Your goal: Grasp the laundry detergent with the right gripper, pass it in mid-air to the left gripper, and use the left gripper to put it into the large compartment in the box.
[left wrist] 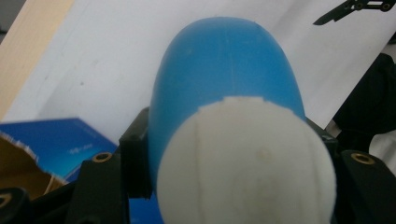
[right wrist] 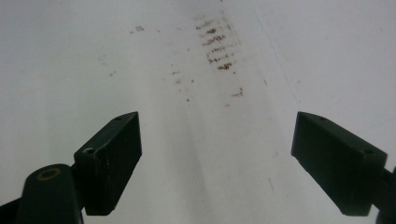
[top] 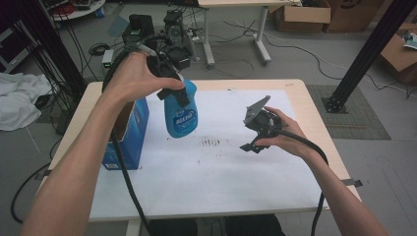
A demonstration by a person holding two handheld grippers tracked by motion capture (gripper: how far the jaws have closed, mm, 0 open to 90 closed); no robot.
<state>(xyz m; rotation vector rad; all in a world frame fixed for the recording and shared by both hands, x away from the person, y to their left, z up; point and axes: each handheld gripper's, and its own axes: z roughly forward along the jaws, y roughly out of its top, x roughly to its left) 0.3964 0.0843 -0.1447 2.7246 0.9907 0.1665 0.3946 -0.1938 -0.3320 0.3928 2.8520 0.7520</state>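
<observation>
Blue bottle (top: 181,114) neck hidden by left gripper (top: 173,89); blue box (top: 129,132) partly behind forearm.

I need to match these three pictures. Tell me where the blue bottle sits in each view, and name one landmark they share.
High view: blue bottle left of centre, hanging from the left gripper above the white sheet.
Left gripper view: centre, clamped between the jaws, white cap nearest the camera.
Right gripper view: not in it.
Shared landmark: the white sheet.
</observation>
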